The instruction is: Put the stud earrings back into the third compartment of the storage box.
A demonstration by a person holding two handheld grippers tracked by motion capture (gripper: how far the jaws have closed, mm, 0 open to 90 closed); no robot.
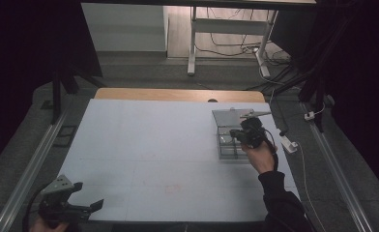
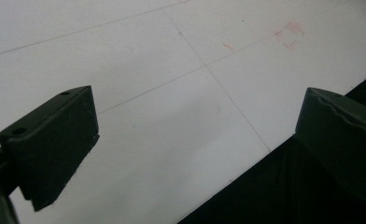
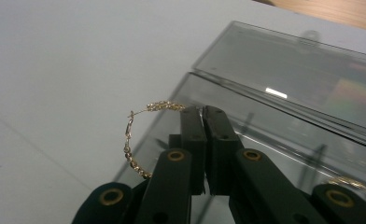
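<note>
Left claw (image 1: 88,207), released and empty, at the near left corner of the white bench (image 1: 144,145). Right claw (image 3: 202,111), clenched on a gold beaded chain bracelet (image 3: 135,140), over the open clear plastic box (image 3: 284,93) near the far right edge; placing inside remains.

Dim room, lit table; all three views soft.

We note the pale white table sheet (image 1: 149,145) as the brightest area, with dark surroundings. The clear smoky plastic box (image 3: 284,93) carries a white glare strip and rainbow sheen on its lid. In the left gripper view, near black jaws look blurred and shadowed.
</note>
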